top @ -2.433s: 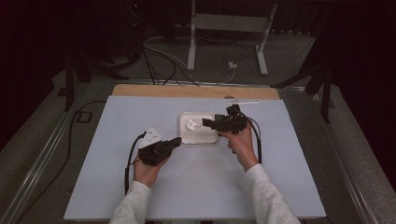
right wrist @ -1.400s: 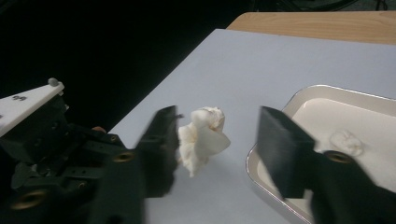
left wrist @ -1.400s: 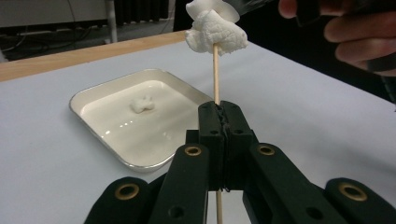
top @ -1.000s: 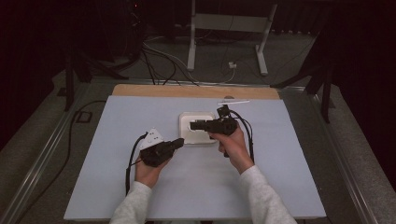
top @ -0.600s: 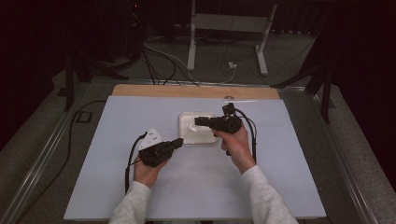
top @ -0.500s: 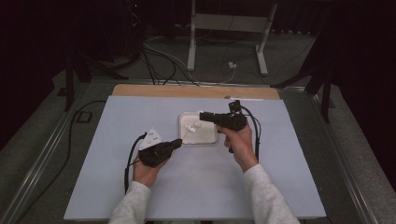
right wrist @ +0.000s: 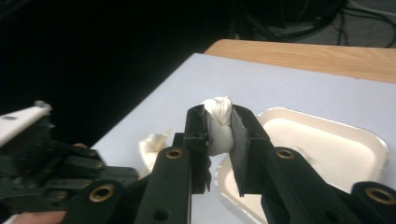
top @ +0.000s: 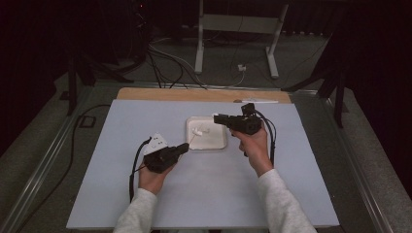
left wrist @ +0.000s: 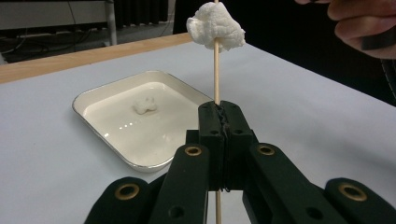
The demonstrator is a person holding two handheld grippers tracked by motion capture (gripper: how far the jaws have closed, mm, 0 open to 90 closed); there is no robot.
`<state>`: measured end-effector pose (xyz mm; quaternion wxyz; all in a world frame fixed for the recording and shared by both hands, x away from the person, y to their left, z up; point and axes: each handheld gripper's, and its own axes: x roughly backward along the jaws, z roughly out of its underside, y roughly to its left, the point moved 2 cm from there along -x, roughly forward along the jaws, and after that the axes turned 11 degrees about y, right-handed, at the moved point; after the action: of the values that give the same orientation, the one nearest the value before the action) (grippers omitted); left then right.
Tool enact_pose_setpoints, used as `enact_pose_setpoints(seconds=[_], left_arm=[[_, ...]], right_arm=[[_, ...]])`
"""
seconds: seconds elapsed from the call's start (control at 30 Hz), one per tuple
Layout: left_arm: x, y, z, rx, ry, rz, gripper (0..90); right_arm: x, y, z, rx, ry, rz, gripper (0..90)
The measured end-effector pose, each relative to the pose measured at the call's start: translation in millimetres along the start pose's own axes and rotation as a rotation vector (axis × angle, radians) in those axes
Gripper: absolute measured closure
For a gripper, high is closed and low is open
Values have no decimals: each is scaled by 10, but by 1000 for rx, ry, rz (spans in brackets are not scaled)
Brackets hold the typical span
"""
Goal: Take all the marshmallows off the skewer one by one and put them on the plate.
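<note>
Skewer (left wrist: 216,70) top cut off by upper edge of left gripper view, lower end by bottom edge; stretch between hidden inside closed jaws of left gripper (left wrist: 219,116). Hand (left wrist: 359,23) cut by top and right edges there. Lump (right wrist: 218,126) in right gripper (right wrist: 219,130): sides hidden by pads, underside not visible. Second lump (right wrist: 154,144) partly behind jaw. Tray (right wrist: 327,140) near corner hidden by jaw. In high view, bits on tray too small to tell
</note>
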<state>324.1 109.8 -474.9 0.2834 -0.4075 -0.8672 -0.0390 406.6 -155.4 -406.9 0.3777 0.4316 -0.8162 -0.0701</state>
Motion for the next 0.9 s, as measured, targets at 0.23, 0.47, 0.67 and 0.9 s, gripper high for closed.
enact_pose_setpoints(seconds=[0.23,0.47,0.67,0.9], left_arm=[[3,-4,-5,0,-3,3,900],[-2,-4,-6,0,-1,4,900],[-6,-7,-6,2,0,5,900],[-4,-10,-9,2,0,5,900]], right_arm=[[-112,-69,43,-1,34,76,763],[-225,-174,102,-17,66,135,760],[-323,-272,161,-32,96,175,758],[-431,-370,231,-58,127,207,749]])
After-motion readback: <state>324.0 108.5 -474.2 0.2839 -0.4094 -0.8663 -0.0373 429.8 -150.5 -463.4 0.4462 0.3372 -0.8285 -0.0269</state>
